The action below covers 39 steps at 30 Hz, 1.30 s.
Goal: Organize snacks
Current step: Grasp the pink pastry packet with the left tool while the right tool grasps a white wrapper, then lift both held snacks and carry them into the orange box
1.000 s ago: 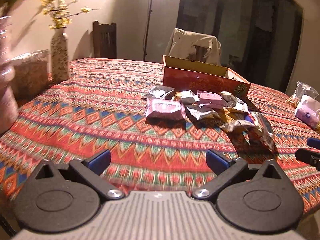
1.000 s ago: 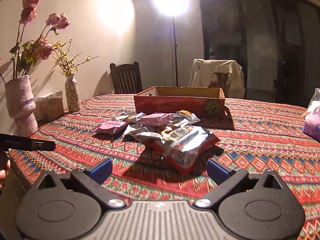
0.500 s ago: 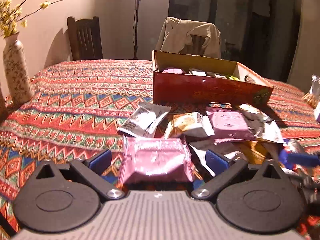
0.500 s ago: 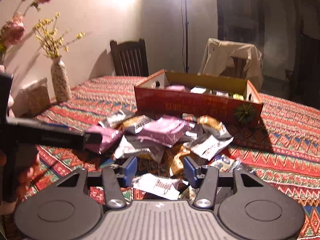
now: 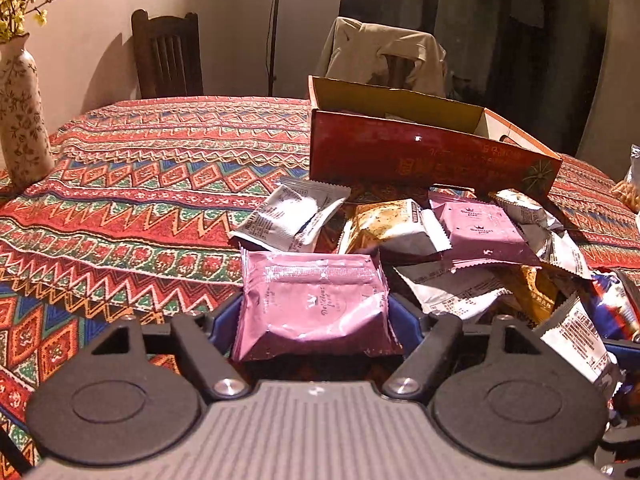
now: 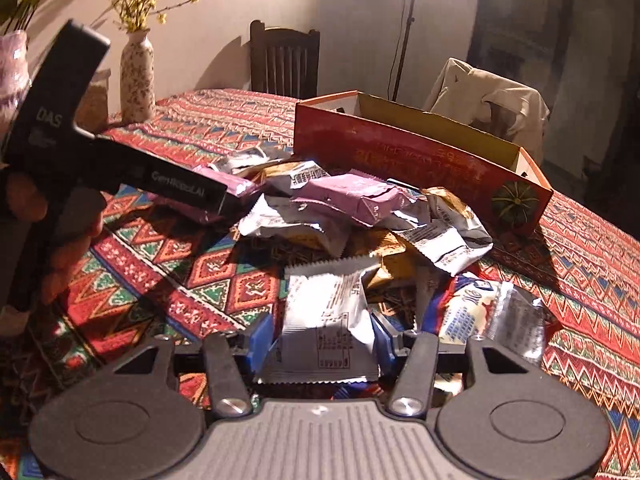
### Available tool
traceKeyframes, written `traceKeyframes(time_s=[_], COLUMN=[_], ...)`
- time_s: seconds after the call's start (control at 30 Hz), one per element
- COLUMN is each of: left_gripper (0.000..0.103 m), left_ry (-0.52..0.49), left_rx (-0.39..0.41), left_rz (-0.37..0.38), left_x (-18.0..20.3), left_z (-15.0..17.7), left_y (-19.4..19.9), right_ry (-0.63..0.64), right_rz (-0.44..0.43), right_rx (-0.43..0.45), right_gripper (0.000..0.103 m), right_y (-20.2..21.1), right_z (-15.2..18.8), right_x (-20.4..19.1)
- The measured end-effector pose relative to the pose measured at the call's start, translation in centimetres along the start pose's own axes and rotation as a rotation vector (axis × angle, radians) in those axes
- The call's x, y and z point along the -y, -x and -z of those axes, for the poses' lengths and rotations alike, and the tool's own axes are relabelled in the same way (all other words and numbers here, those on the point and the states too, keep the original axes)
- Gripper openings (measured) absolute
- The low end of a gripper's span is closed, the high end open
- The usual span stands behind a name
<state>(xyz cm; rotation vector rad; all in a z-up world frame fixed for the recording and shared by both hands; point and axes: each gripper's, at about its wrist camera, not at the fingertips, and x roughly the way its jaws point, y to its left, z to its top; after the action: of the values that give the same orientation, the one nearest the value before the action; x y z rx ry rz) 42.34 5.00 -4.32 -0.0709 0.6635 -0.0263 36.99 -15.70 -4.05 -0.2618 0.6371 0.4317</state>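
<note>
Crinkly foil could slip: left gripper point(image 5: 314, 320) pinches a pink packet point(image 5: 314, 304), right gripper point(image 6: 322, 344) a white packet point(image 6: 324, 320) (both short of the box point(image 5: 420, 156)).

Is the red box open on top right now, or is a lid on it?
Open. The red box shows no lid in either wrist view; its tan inner walls are exposed. Its contents are hidden behind the front wall.

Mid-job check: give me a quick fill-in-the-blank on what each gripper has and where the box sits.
The left gripper has closed on a ____ foil snack packet.
The right gripper has closed on a ____ foil snack packet.
The open red cardboard box stands ____ the snack pile.

Missing words: pink; silver; behind
</note>
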Motion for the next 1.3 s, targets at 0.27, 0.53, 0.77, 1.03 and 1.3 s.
traceKeyframes(time_s=[0.27,0.53,0.77,1.03,1.3], left_gripper=[0.069,0.067,0.067,0.067,0.067], left_ry=[0.032,0.077,0.043,0.023,0.031], left_rx=[0.019,-0.023,-0.027,0.001,0.109], left_rz=[-0.025,0.03,0.026,0.036,0.124], left_x=[0.2,2.3,4.0,5.3,4.6], left_z=[2.9,8.5,10.4,9.8,2.8], left_y=[4.0,12.1,15.5,16.5,16.7], right_ry=[-0.045,-0.031,-0.09,-0.131,-0.159], right_rz=[-0.045,-0.08,-0.097,-0.067,-0.103], right_rx=[0.035,0.093,0.102,0.136,0.194], right_gripper=[0.044,0.044,0.044,0.044,0.044], right_y=[2.0,8.8,12.5,14.5,15.3], right_z=[0.6,3.4,6.4,7.8,6.5], right_x=[-0.1,-1.4,-0.5,1.0,4.3])
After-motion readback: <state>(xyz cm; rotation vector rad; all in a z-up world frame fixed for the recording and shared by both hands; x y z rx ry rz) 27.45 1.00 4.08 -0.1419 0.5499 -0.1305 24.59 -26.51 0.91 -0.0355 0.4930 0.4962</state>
